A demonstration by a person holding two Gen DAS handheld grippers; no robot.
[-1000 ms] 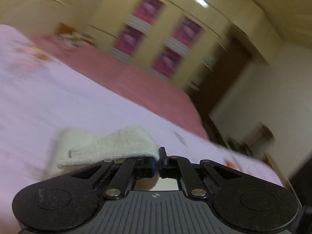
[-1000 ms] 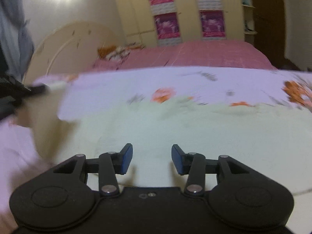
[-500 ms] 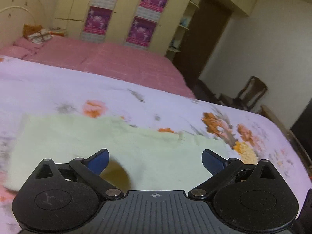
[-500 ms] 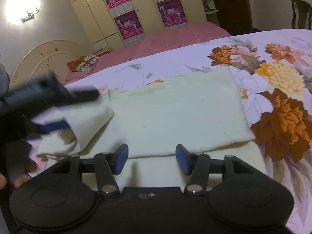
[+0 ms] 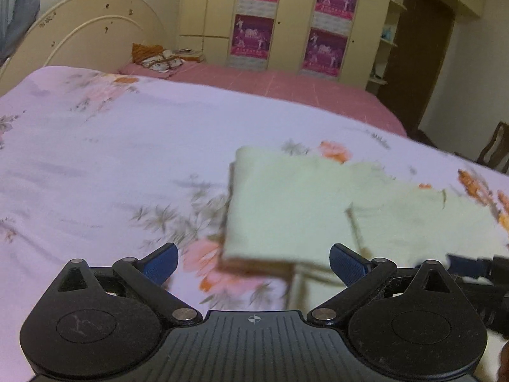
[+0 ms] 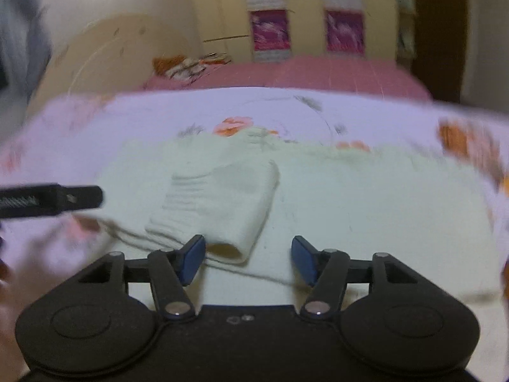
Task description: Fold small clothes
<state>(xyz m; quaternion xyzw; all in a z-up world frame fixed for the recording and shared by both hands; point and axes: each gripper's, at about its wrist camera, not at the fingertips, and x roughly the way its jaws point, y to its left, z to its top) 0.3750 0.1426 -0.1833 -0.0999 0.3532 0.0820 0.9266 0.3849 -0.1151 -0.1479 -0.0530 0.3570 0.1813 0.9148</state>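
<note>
Likely bedroom: bed (headboard), wardrobe.

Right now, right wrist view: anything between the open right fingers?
Yes. The folded sleeve of the pale garment ends between the right gripper fingers, nearer the left one.

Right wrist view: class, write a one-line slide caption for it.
Open right gripper hovers over a pale cloth with one folded-over flap, spread on a floral bedsheet.

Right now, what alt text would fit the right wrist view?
A pale cloth lies on a flowered bedsheet, its left corner folded over. The open right gripper hovers at its near edge, and the left gripper reaches in from the left. The picture is blurred.
</note>
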